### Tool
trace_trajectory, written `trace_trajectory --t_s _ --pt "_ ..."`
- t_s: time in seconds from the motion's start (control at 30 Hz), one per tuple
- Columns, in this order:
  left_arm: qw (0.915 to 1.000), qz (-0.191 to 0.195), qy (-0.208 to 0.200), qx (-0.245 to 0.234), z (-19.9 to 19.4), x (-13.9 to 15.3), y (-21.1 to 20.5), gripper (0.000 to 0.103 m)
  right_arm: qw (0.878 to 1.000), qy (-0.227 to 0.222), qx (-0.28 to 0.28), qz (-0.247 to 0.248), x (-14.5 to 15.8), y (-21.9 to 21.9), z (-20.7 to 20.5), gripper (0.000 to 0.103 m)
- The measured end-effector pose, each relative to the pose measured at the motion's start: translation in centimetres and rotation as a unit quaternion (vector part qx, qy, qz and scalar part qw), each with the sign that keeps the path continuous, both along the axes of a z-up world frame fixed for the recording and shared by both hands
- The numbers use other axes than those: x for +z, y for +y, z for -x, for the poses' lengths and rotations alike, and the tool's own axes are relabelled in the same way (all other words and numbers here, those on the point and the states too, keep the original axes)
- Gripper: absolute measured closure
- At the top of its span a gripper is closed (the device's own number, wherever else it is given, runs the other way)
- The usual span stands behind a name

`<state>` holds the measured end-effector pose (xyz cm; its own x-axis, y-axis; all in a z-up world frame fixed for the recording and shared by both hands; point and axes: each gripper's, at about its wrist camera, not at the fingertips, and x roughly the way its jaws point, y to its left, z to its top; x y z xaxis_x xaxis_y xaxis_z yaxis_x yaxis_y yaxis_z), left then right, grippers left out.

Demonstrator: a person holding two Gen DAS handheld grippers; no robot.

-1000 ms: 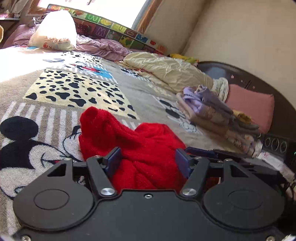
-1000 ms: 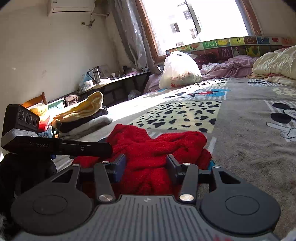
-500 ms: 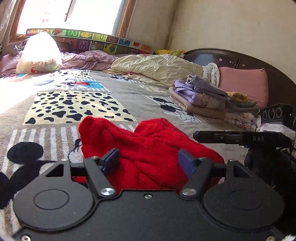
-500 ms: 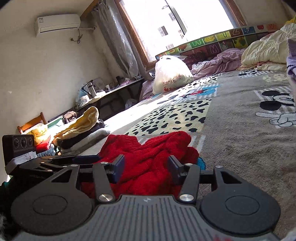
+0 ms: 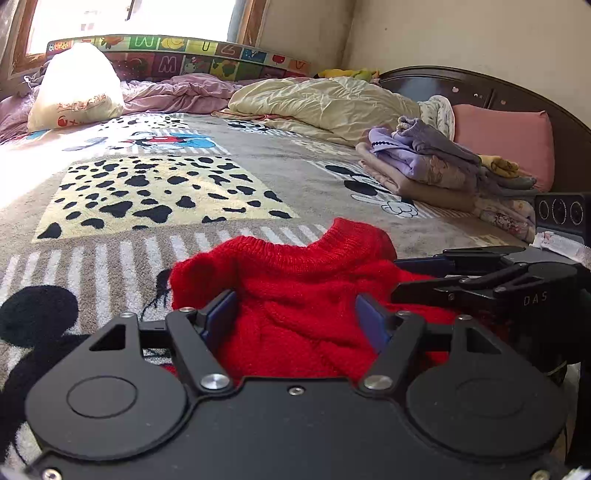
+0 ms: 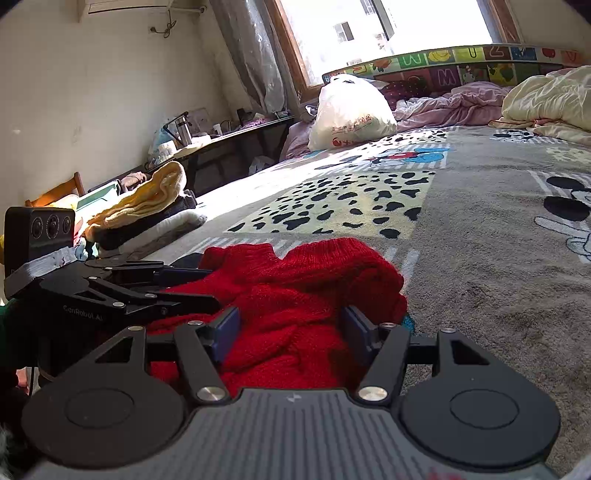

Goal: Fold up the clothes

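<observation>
A white plastic bag (image 5: 74,88), bulging with contents that cannot be made out, is seen at the far end of a bed, under the window (image 6: 388,26). The bed is covered by a plush grey blanket (image 5: 258,177) printed with cartoon mice and a spotted yellow panel. A red knitted sweater (image 5: 295,295) is crumpled on this blanket at the near edge, with its ribbed neck opening turned towards the window.

The left gripper (image 5: 297,319) is held low over the sweater, its blue-padded jaws spread wide with red knit bunched between them but not clamped. The right gripper (image 6: 290,334) is held the same way, jaws apart, with the sweater lying between its pads. Each gripper is also seen side-on in the other's view, just beside the sweater.

Behind the sweater, a cream quilt (image 5: 325,103) and a lilac quilt (image 5: 177,92) are heaped near an alphabet-patterned mat (image 5: 184,48) set against the window wall.

Only in the left wrist view are a dark wooden headboard (image 5: 480,92), a pink pillow (image 5: 506,144) and a stack of folded lilac and beige clothes (image 5: 424,170) shown. Only in the right wrist view are a curtain (image 6: 247,48), a wall-mounted air conditioner (image 6: 125,5), a cluttered low table (image 6: 221,136) and a second pile of folded clothes (image 6: 147,210) topped with yellow shown, at the bed's left side
</observation>
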<state>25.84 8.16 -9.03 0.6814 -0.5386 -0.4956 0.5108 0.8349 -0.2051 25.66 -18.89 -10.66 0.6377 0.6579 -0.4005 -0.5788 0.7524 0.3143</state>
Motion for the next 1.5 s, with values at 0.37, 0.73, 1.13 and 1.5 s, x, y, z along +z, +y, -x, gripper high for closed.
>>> trace_trajectory --t_s 0.37,0.73,1.13,1.5 --pt "0.9978 0.03 -0.05 0.03 3.5 2.3 0.8 0.035 0.998 -0.051 -0.016 -0.015 2.1 -0.7 3.1 0.042" --pt "0.9982 -0.038 -0.03 -0.036 4.2 0.5 -0.1 0.043 0.998 -0.037 0.033 0.025 0.9 0.4 4.4 0.057" --pt "0.9781 0.174 -0.004 0.115 5.3 3.7 5.5 0.03 0.988 -0.001 -0.097 -0.117 2.7 -4.0 5.6 0.023" --pt "0.9319 0.26 0.192 0.164 2.1 -0.8 5.9 0.025 0.96 0.201 -0.09 -0.174 -1.9 -2.9 -1.1 0.009"
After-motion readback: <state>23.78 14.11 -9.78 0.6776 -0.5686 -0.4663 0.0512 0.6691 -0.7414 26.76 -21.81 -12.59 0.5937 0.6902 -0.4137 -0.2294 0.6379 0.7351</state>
